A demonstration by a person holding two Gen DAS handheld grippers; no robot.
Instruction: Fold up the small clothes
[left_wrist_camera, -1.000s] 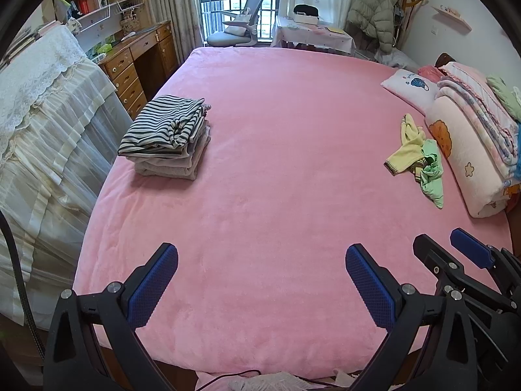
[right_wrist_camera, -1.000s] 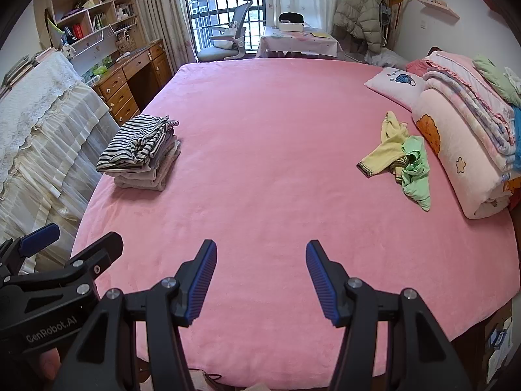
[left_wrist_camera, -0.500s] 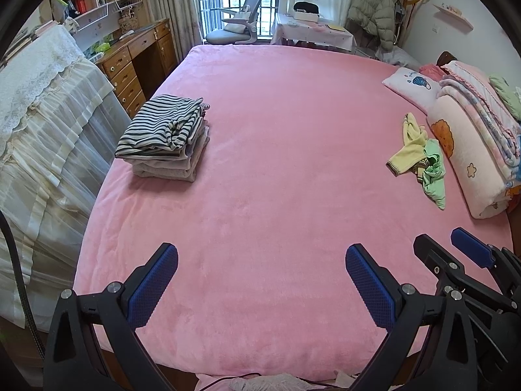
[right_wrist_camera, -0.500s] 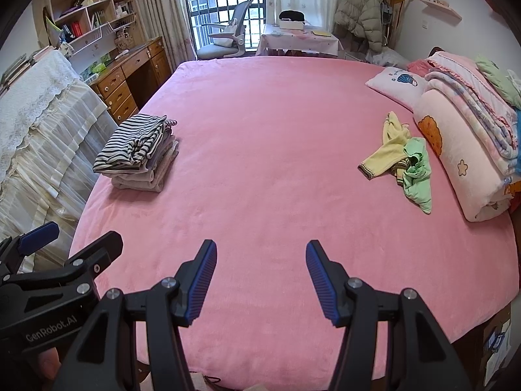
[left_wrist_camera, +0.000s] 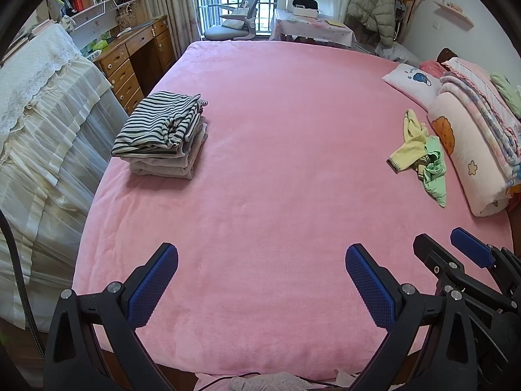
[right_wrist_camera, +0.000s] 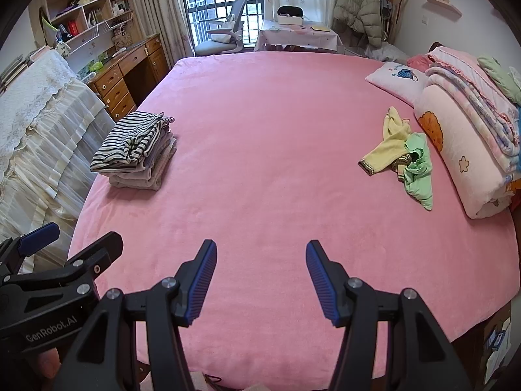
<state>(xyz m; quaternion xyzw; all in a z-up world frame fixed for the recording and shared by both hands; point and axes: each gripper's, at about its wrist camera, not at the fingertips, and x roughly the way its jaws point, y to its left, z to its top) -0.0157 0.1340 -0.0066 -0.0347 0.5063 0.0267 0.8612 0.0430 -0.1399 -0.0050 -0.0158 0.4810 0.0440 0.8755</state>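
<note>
While both claws [left_wrist_camera: 262, 260] [right_wrist_camera: 260, 257] hover released and empty, unfolded clothes [right_wrist_camera: 400, 159] lie seemingly crumpled

Right claw [right_wrist_camera: 261, 260] held open, empty, above pink bed [right_wrist_camera: 276, 150]. Folded striped stack [right_wrist_camera: 136, 151] seen left; yellow-green unfolded clothes [right_wrist_camera: 403, 159] right, beside rolled blanket [right_wrist_camera: 462, 163].

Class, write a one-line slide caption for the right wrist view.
Open right gripper poised over a pink bed: folded stack left, unfolded yellow and green clothes right.
</note>
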